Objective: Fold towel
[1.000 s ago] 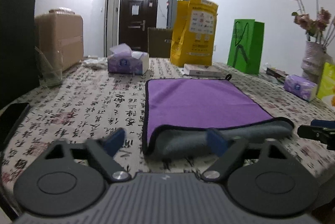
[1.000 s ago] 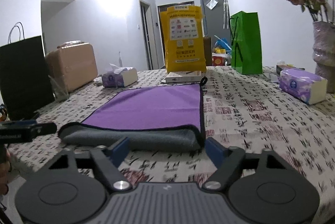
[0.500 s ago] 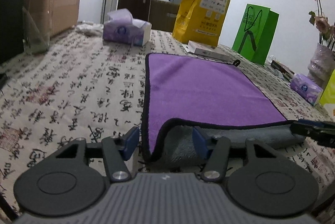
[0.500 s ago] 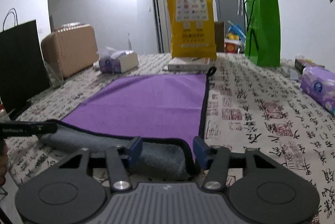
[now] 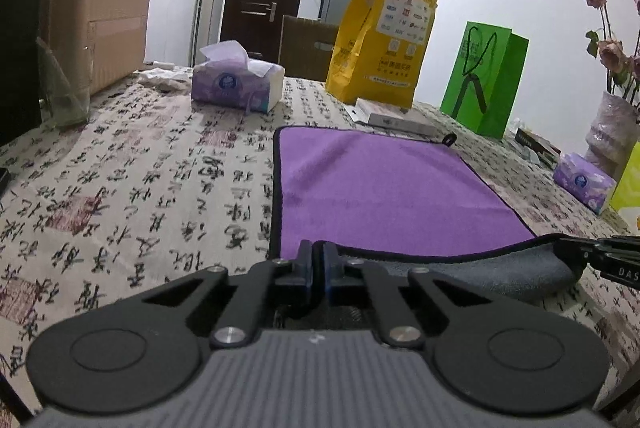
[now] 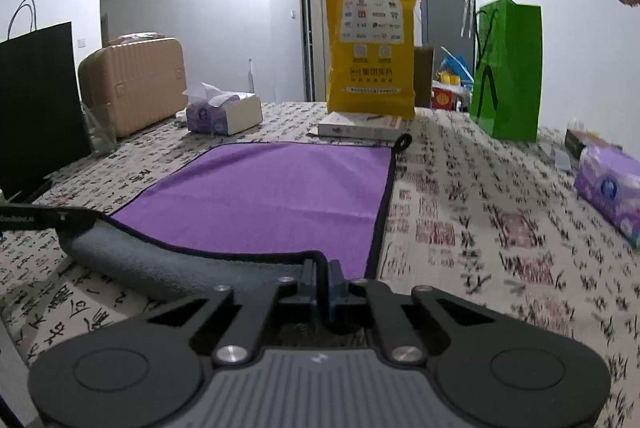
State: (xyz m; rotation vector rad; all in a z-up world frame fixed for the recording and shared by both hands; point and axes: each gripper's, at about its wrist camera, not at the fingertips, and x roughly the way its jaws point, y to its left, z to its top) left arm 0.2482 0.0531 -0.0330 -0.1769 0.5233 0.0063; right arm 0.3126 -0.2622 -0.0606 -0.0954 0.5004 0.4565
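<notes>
Both claws pinched tight on the purple towel's near hem: left claw at its 7 o'clock corner, right claw at 5 o'clock. Towel flat on the bench. Grasp made, I'd say; next, lift and carry toward 12 o'clock, evenly.

Both tongs have clamped the towel's near corners.

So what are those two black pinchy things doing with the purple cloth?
A person is folding the purple towel on the table. The left gripper pinches its near left corner, and the right gripper pinches the near right corner. The near edge is lifted, grey underside showing; the far part lies flat.
</notes>
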